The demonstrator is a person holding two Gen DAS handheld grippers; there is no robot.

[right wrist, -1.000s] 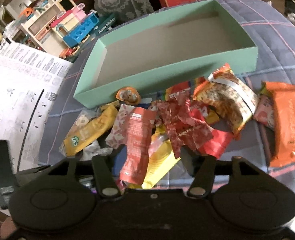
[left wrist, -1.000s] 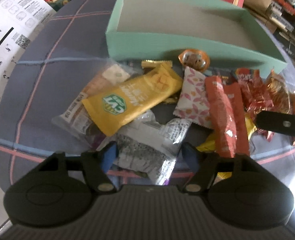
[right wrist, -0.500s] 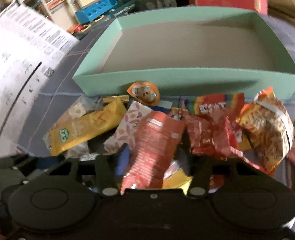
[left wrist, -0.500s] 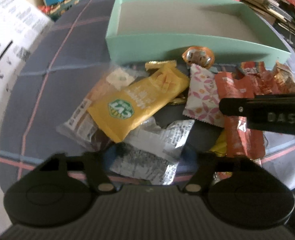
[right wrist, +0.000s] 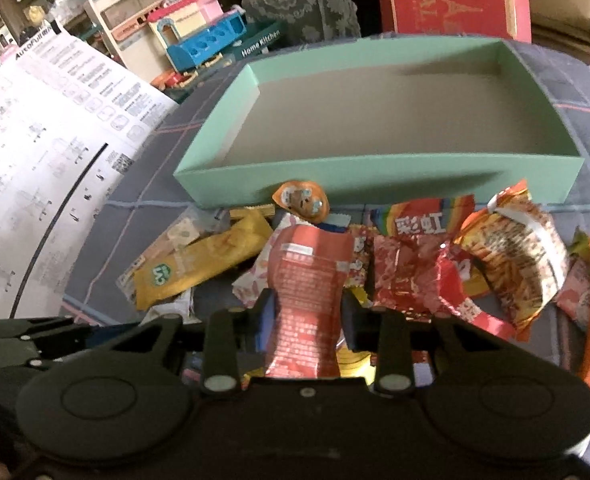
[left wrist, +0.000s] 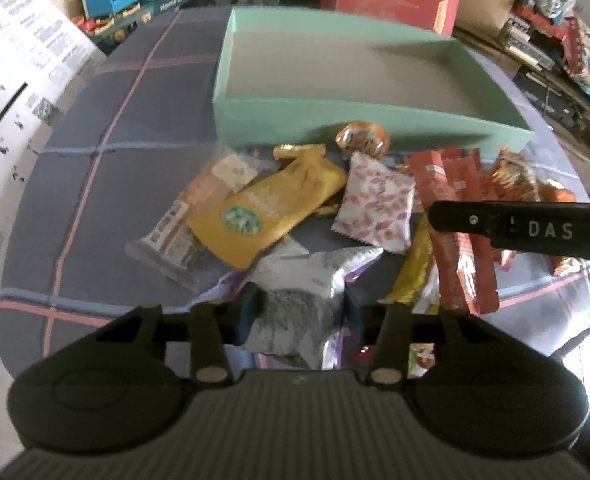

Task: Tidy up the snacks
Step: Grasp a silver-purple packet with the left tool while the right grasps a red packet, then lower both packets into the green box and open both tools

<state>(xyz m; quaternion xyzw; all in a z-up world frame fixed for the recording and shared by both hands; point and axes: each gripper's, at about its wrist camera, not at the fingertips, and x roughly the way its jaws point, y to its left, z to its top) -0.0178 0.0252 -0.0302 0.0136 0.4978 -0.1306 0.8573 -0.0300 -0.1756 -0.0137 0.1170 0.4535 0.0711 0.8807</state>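
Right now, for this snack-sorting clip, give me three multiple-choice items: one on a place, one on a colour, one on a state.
1. Where does the small round orange snack lie?
A. inside the box
B. against the box's near wall, outside
C. on the printed sheet

2. What colour is the box?
A. mint green
B. red
C. yellow

3. What sits between the right tongs' jaws?
A. nothing
B. the yellow packet
C. the red-orange packet

Answers:
1 B: it rests at the foot of the near wall.
2 A: its walls are mint green.
3 C: the closing jaws pinch it; the yellow packet lies apart on the left.
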